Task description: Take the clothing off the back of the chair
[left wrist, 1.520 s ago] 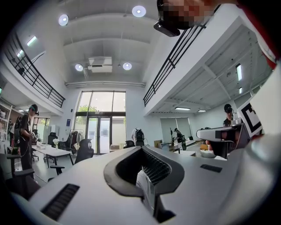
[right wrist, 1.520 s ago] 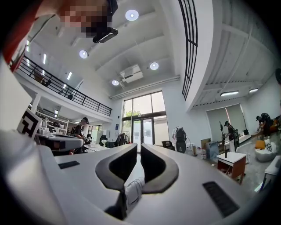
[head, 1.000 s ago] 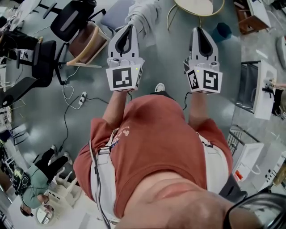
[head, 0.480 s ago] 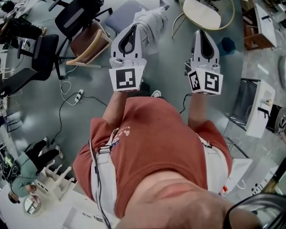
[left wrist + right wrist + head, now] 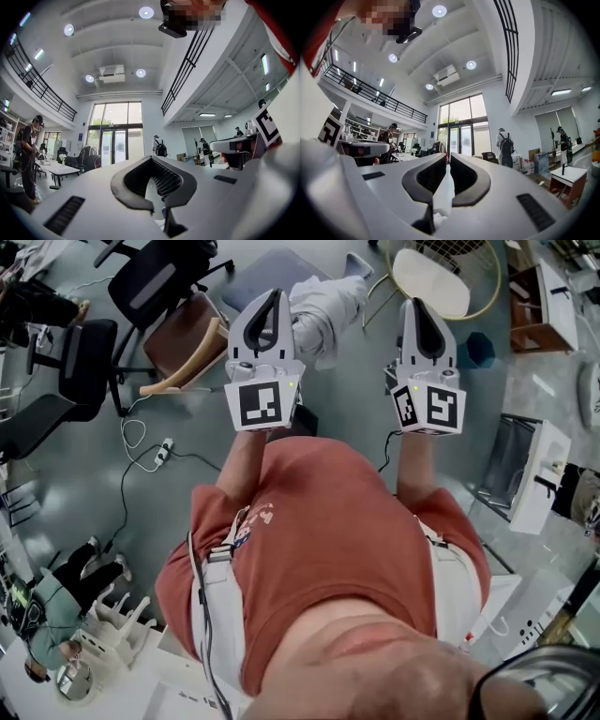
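Observation:
In the head view a white-grey garment [image 5: 326, 306] hangs bunched over the back of a chair with a blue-grey seat [image 5: 258, 270], on the floor ahead of me. My left gripper [image 5: 273, 296] is held level just left of the garment and above it, with its jaws together and nothing between them. My right gripper [image 5: 416, 306] is held out to the garment's right, well apart from it, also shut and empty. In the left gripper view the fingers [image 5: 154, 176] meet. The right gripper view shows only a thin slit between its fingers [image 5: 464, 176].
A round white seat in a gold wire frame [image 5: 429, 282] stands right of the garment. A wooden chair [image 5: 183, 338] and black office chairs [image 5: 155, 277] are at the left. A power strip and cable [image 5: 161, 451] lie on the floor. White cabinets [image 5: 542, 474] line the right.
The chair and garment have slid down the head view towards me as I moved forward. Both grippers stay held out in front, shut as before.

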### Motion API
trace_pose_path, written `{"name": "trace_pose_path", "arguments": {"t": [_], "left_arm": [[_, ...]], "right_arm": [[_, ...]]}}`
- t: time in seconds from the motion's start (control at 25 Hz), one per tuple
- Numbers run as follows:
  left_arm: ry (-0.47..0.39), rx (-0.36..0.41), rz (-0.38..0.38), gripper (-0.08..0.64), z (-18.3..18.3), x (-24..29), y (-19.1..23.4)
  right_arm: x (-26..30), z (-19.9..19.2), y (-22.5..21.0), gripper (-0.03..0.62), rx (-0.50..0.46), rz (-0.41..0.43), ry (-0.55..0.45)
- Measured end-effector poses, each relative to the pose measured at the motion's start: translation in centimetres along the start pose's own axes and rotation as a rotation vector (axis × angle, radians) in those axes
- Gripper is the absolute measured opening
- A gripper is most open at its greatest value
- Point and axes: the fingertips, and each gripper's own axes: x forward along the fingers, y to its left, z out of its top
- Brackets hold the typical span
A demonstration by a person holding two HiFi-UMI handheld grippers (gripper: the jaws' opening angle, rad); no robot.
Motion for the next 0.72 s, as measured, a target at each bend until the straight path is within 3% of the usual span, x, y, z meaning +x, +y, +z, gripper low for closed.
{"name": "trace_pose_path", "arguments": {"t": [0.32, 0.72], "left_arm": [[0.002, -0.018, -0.031, 0.014, -1.1, 4.1, 6.5], [-0.008, -0.051, -0.089, 0.014, -2.5, 7.5, 10.5]], "right_arm": [[7.5, -0.8, 4.5, 0.038, -0.067, 0.021, 0.041], [12.2, -1.5, 7.3, 0.038, -0.109, -0.005, 0.064]]}}
